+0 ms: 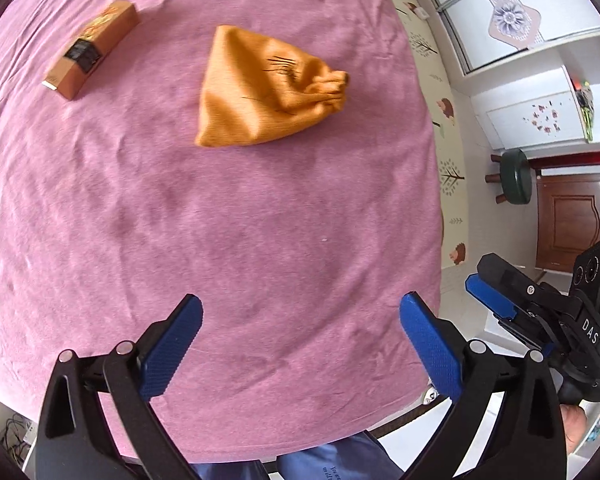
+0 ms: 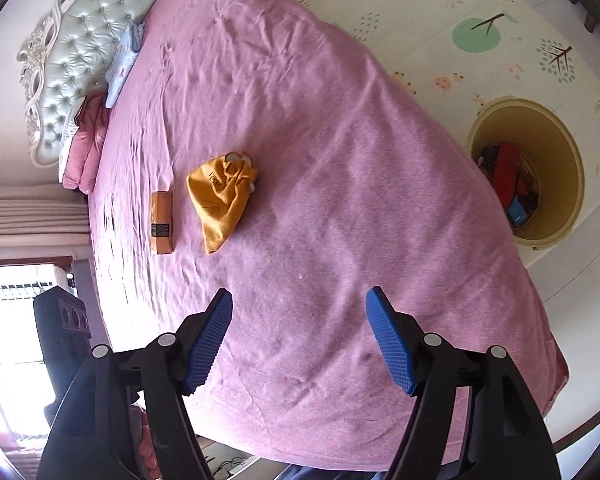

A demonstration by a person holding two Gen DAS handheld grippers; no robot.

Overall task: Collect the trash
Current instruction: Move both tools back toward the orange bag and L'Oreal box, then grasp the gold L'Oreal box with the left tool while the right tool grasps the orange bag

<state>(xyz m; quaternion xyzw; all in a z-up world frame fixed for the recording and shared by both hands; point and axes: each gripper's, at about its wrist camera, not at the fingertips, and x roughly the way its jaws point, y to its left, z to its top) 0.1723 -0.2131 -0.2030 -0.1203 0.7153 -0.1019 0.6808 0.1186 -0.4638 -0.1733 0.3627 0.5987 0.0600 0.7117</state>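
Observation:
An orange drawstring cloth pouch (image 1: 260, 88) lies on the pink bed cover; it also shows in the right wrist view (image 2: 221, 196). A brown cardboard box (image 1: 92, 50) with a black label lies beside it, also in the right wrist view (image 2: 161, 222). My left gripper (image 1: 300, 310) is open and empty above the cover, well short of the pouch. My right gripper (image 2: 299, 300) is open and empty, also short of both items. The right gripper shows in the left wrist view (image 1: 492, 294) beyond the bed edge.
A yellow bin (image 2: 556, 120) holding several pieces of trash stands on the patterned floor mat (image 2: 440, 20) beside the bed. The pink bed cover (image 2: 320, 160) is wrinkled. A tufted headboard (image 2: 72, 52) and pillows (image 2: 88, 140) are at the far end. A stool (image 1: 514, 176) stands on the floor.

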